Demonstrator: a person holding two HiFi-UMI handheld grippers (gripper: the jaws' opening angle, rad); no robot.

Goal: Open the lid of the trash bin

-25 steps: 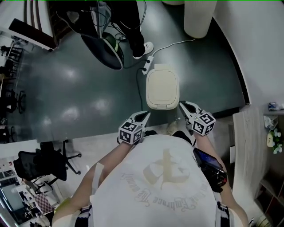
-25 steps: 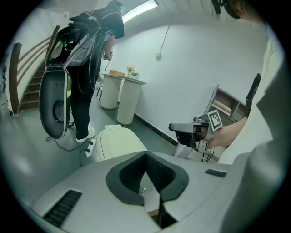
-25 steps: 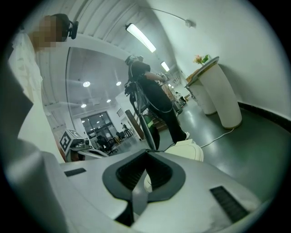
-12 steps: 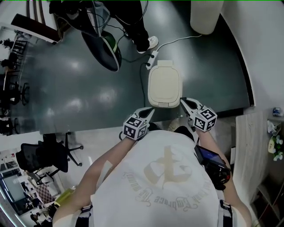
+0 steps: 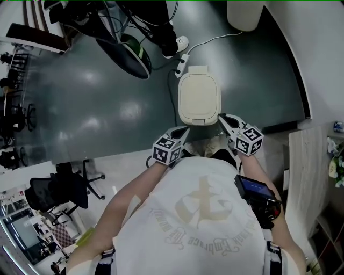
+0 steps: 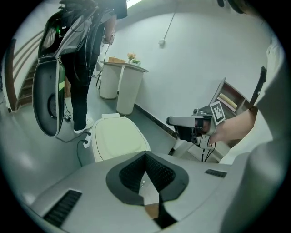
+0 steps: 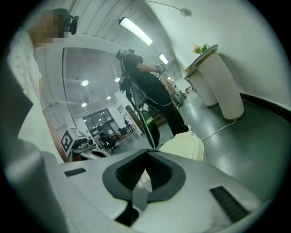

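Note:
The trash bin stands on the dark floor in front of me, its cream lid down flat. In the head view both grippers hover just short of the bin's near edge. My left gripper points at the near left corner, my right gripper at the near right corner. Neither touches the lid. The left gripper view shows the bin beyond its shut jaws, with the right gripper off to the side. The right gripper view shows the lid past its own shut jaws. Nothing is held.
A power strip with a white cable lies just behind the bin. A person in black stands beyond it beside a dark oval frame. A tall white container is at the back right, a wooden shelf on my right.
Both grippers have moved forward towards the bin's near edge, and the bin sits a little higher in the head view. The lid stays down.

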